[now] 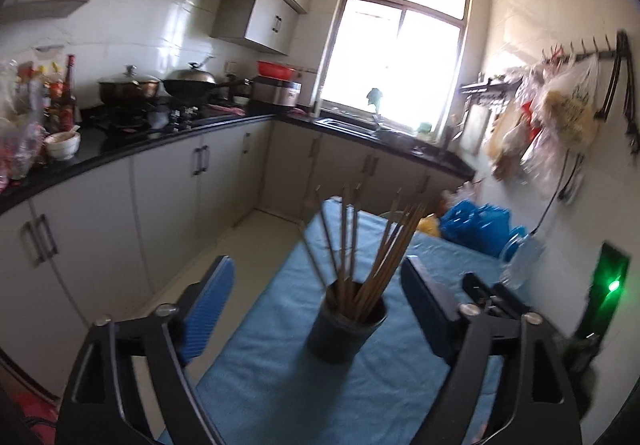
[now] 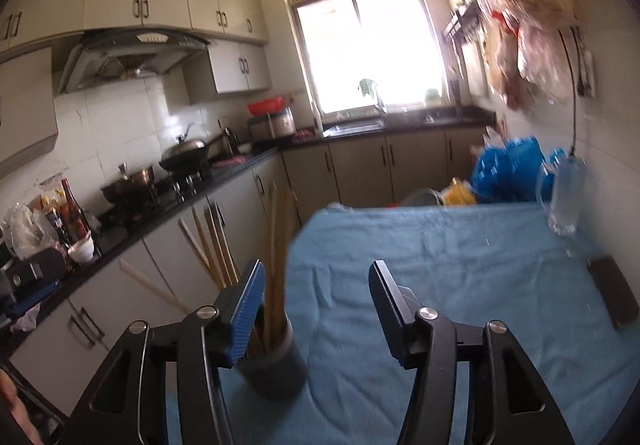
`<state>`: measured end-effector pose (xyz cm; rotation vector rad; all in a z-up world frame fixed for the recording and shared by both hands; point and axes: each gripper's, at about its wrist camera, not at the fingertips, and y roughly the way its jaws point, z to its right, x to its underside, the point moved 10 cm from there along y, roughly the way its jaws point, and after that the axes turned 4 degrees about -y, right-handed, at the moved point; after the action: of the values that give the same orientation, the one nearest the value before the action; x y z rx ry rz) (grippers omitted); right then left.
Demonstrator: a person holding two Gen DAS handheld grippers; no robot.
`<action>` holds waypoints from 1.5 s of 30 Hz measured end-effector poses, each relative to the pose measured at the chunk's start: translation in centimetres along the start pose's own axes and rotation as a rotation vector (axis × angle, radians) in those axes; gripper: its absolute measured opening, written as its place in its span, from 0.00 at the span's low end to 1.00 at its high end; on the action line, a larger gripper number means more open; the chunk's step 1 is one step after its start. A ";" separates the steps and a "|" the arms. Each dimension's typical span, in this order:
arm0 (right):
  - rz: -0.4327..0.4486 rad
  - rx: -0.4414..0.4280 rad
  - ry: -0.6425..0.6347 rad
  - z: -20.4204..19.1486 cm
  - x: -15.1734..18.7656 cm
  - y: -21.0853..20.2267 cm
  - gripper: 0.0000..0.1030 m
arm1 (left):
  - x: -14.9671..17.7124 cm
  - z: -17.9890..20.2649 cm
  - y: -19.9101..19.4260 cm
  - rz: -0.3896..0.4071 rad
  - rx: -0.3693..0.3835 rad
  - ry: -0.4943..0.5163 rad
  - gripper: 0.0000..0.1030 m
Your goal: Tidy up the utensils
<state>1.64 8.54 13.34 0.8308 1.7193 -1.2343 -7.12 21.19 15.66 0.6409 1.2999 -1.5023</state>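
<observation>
Sunlit kitchen surrounds me: grey cabinets, a black L-shaped counter (image 1: 224, 125) with pots on the stove, and a bright window (image 1: 392, 57) over the sink. My working surface is a table under a light blue cloth (image 1: 280, 325).

On that cloth stands a dark cylindrical utensil holder (image 1: 340, 329), upright, mouth facing up. It holds a bundle of long wooden chopsticks (image 1: 376, 249), their long axes running nearly vertical, fanning outward at the top; some lean left, more lean right toward the wall.

Through my left camera, the left gripper (image 1: 316, 309) is spread wide, blue ribbed pad (image 1: 212, 309) on one side and dark finger on the other. The holder sits between the two fingers, slightly nearer the right one, with clear cloth showing on both sides; neither pad touches it. Released, holding nothing.

Through my right camera, the right gripper (image 2: 316, 309) is also parted, with only blue cloth between its fingers. The holder (image 2: 276, 365) and chopsticks (image 2: 276, 245) lie outside the gap, just beyond and partly behind the left finger's blue pad (image 2: 246, 313); whether that finger touches them I cannot tell. Nothing is grasped.

Farther along the table sit blue plastic bags (image 2: 508, 169), a clear plastic bottle (image 2: 566, 197) by the wall, and a flat dark rectangular object (image 2: 614, 293) near the right edge.
</observation>
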 end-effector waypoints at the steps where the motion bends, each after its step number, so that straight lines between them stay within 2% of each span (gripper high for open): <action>1: -0.019 0.007 0.005 0.3 0.9 -0.3 0.59 | 0.6 0.1 -0.2 0.001 -0.006 0.013 0.89; 4: -0.060 0.035 0.014 1.3 3.1 -1.3 0.60 | 1.9 0.8 -1.1 0.016 -0.013 0.060 0.95; 6: -0.077 0.056 0.029 1.9 4.2 -2.0 0.60 | 2.2 1.0 -2.3 0.068 -0.043 0.092 1.00; 12: -0.073 0.119 0.052 3.6 6.7 -5.0 0.68 | 2.6 0.3 -5.1 0.205 -0.143 0.137 1.00; 16: -0.071 0.168 0.070 5.0 8.4 -6.6 0.70 | 3.8 -0.6 -5.5 0.216 -0.182 0.139 1.00; 20: -0.086 0.181 0.083 5.5 10.2 -7.4 0.70 | 5.5 -0.3 -4.9 0.179 -0.189 0.183 1.00; 25: -0.101 0.188 0.083 5.8 11.3 -7.5 0.71 | 8.0 0.7 -3.5 0.109 -0.162 0.225 1.00; 30: -0.076 0.226 0.048 5.9 11.3 -8.1 0.73 | 10.1 1.3 -1.8 -0.012 -0.113 0.224 1.00; 37: -0.055 0.252 -0.021 5.3 11.1 -8.3 0.78 | 11.9 1.0 0.0 -0.093 -0.166 0.246 1.00; 45: -0.076 0.257 -0.037 4.9 11.5 -7.5 0.79 | 12.8 -0.2 1.0 -0.155 -0.169 0.226 1.00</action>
<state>-8.56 2.08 5.15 0.8918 1.5954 -1.5358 -10.71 17.08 4.07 0.6241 1.6634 -1.4543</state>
